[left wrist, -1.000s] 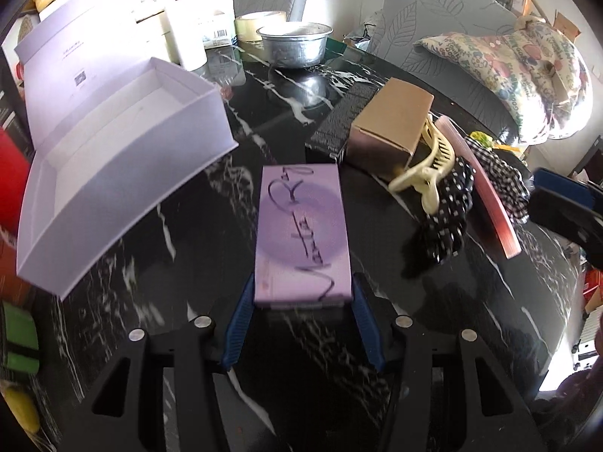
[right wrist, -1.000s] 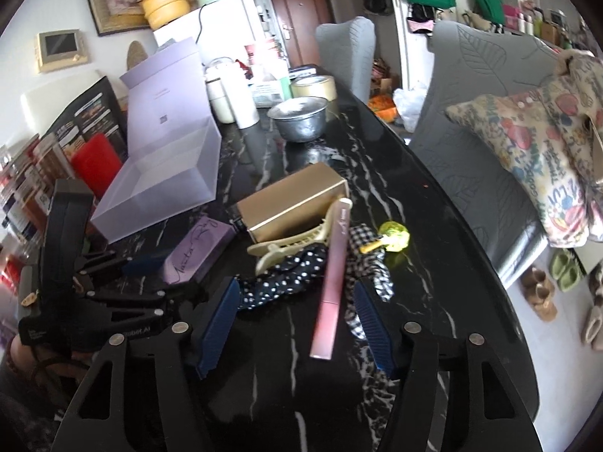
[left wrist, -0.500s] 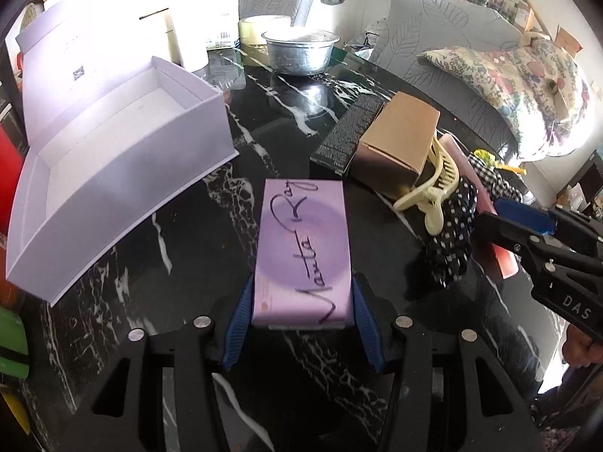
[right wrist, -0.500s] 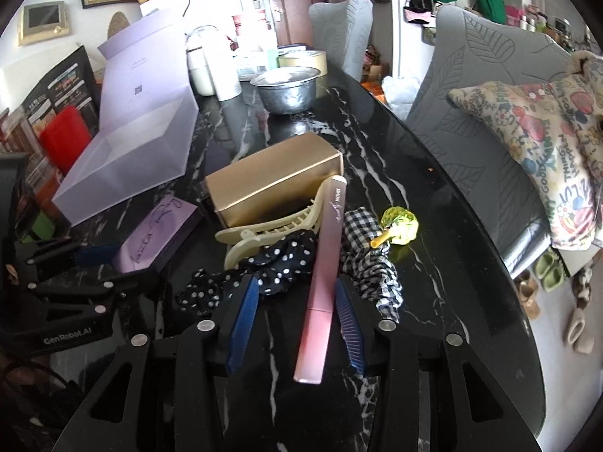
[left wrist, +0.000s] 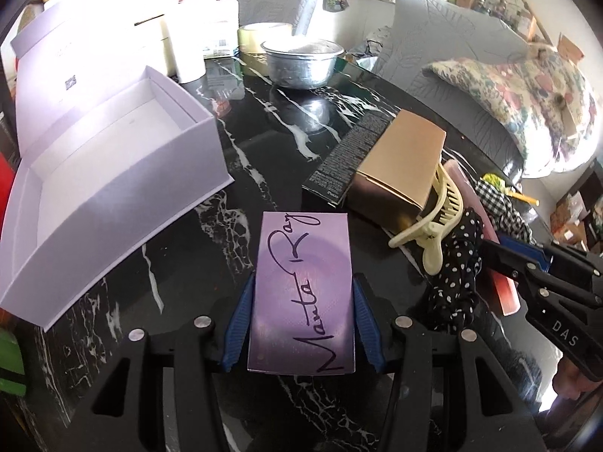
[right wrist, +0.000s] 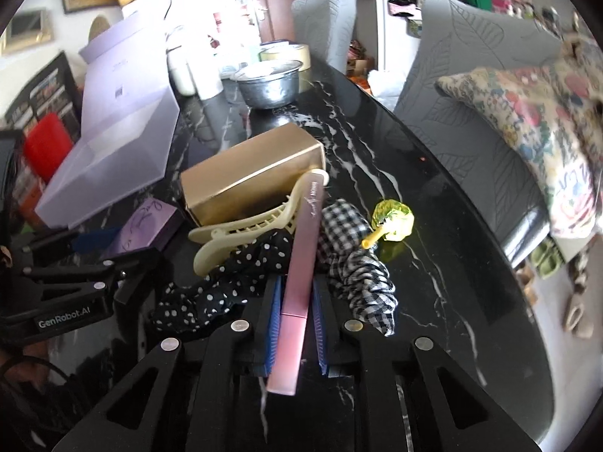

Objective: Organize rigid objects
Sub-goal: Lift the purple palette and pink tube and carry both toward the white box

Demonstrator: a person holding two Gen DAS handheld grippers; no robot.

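My left gripper [left wrist: 301, 312] is shut on a flat purple box [left wrist: 303, 293] with black handwriting, held just above the black marble table [left wrist: 196, 241]. The open lilac box [left wrist: 109, 173] lies to its left. My right gripper [right wrist: 296, 320] is shut on a long pink box [right wrist: 301, 286] that lies over the spotted cloth [right wrist: 226, 286] and checked cloth [right wrist: 354, 263]. A gold box [right wrist: 248, 177] and a cream hair claw [right wrist: 241, 233] lie just beyond it. The purple box [right wrist: 147, 226] and the left gripper also show in the right wrist view.
A black carton [left wrist: 350, 158] lies beside the gold box [left wrist: 399, 165]. A metal bowl [left wrist: 301, 62], a tape roll [left wrist: 256, 34] and white containers [left wrist: 188, 52] stand at the far end. A yellow-green trinket [right wrist: 392, 220] lies right of the cloths. Grey chairs [right wrist: 471, 86] flank the table.
My right gripper moved forward and closed on the long pink box. My left gripper kept hold of the purple box, which now looks raised a little off the table.
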